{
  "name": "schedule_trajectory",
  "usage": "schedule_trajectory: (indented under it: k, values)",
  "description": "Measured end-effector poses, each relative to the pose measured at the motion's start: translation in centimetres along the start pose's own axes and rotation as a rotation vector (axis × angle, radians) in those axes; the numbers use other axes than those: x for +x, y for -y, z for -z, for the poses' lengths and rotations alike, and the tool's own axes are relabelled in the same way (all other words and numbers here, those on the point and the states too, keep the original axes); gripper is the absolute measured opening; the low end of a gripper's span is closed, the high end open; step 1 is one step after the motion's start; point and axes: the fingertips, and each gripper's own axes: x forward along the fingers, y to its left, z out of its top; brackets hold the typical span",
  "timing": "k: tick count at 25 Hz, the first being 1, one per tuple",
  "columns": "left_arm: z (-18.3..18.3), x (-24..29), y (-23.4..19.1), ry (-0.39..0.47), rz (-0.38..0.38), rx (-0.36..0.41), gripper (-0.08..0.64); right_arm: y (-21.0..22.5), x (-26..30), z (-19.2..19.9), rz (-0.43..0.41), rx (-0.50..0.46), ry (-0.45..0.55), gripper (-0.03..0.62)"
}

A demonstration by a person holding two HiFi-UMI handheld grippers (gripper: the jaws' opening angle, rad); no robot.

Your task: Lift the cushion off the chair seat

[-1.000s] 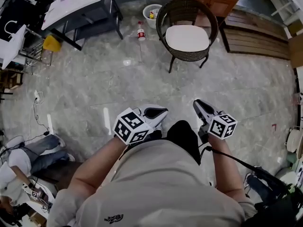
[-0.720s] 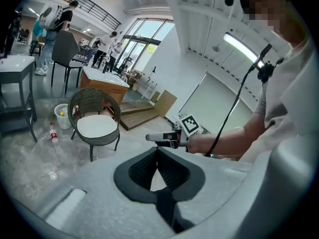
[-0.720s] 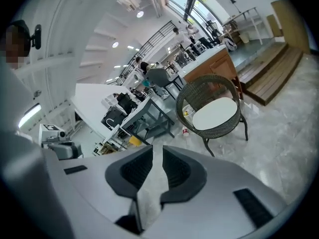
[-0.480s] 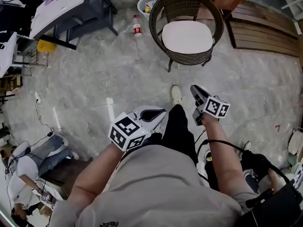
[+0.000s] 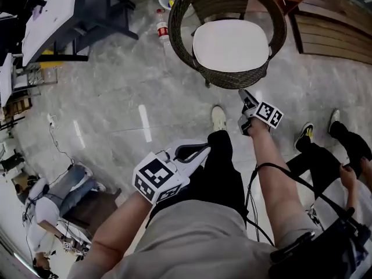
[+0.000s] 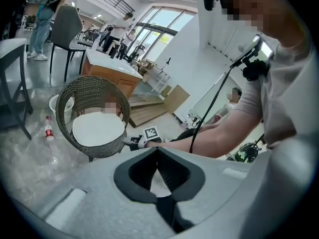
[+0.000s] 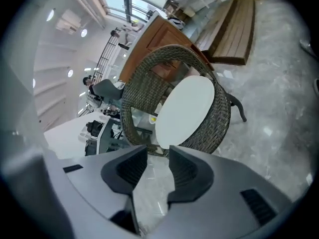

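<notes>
**Ana:** Cushion (image 5: 231, 45) hasn't been touched, has it? It lies flat on the seat, inside the wicker chair (image 5: 181, 22).

**Ben:** No, untouched. The right gripper (image 5: 244, 109) is nearest, just short of the chair's front rim. Its jaws are opening, and there's only floor between them. The left gripper (image 5: 203, 150) hangs well back by the person's leg with its tips pressed together, holding nothing.

**Ana:** What worries you from here?

**Ben:** The rim. It stands higher than the cushion's edge, so I reckon a low approach could close the pads on the wicker instead of the fabric. And if only the right gripper takes it, a soft pad that wide will likely fold, droop and drag on the chair back. The left one has to open first, and it's a long way off.

**Ana:** From above I can't tell how the jaws stand.

**Ben:** The head view gives the layout: the whole cushion, both grippers and a bottle (image 5: 162, 29) on the floor beside the chair. The right gripper view shows the clear gap between its pads and the chair tilted ahead. The left gripper view shows its own tips meeting, and the right gripper side-on near the rim. That closeness is harder to judge from overhead.
</notes>
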Motion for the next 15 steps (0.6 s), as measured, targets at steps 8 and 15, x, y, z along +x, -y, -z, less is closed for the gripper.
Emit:
schedule_trajectory:
  k: [8, 15]
  values:
    - [-3.1, 6.0, -5.3, -0.014, 0.005, -0.012, 0.008, 7.6, 7.7, -3.7, 0.054, 0.149, 0.029, 0.142]
    - [-4.1, 8.6, -8.5, -0.026, 0.001, -0.053, 0.008, 10.9, 12.0, -4.4, 0.083, 0.223, 0.021, 0.165]
